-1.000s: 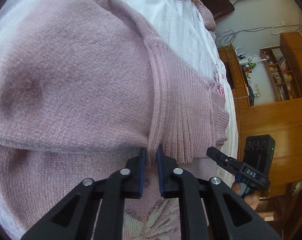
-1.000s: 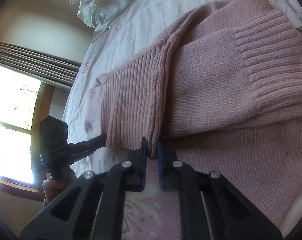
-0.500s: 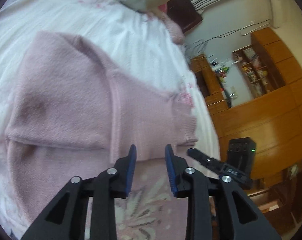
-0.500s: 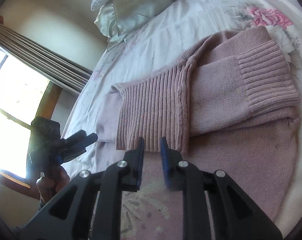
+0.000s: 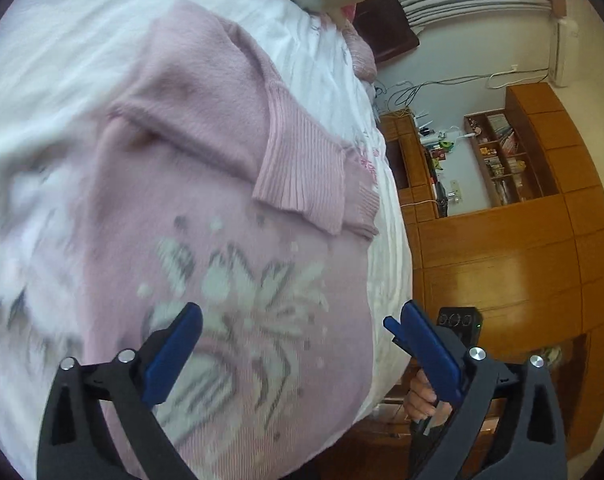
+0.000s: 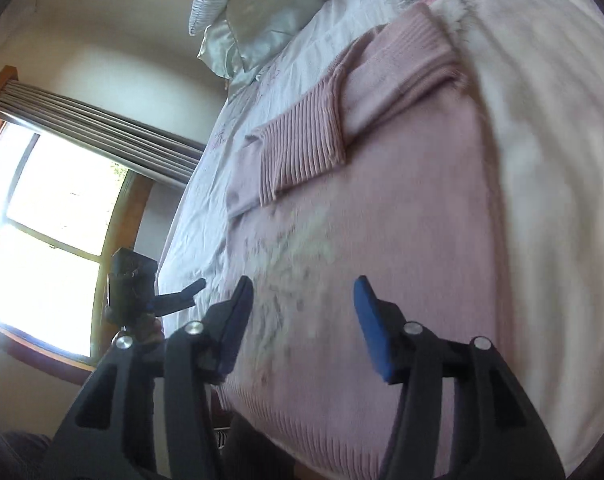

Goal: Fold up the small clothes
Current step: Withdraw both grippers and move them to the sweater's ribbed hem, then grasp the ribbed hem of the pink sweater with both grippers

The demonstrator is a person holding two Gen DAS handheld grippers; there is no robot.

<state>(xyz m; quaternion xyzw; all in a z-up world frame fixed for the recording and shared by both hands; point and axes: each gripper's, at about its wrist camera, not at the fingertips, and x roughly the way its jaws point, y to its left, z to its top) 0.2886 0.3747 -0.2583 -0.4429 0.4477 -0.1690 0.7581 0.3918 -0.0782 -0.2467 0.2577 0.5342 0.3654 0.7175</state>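
A pink knit sweater with a white and grey flower pattern lies flat on the bed; it also fills the right wrist view. Both sleeves are folded across its chest, their ribbed cuffs meeting in the middle. My left gripper hovers open above the lower part of the sweater, holding nothing. My right gripper is open too, above the hem area, empty. In the right wrist view the left gripper shows at the bed's left edge, held by a hand.
The bed has a white floral sheet and pale green pillows at the head. A window with grey curtain is on one side, wooden cabinets and shelves on the other. A hand holds the other gripper.
Both grippers let go of the sleeve cuffs, opened wide and pulled back toward the sweater's hem. The cuffs now rest on the chest of the sweater.
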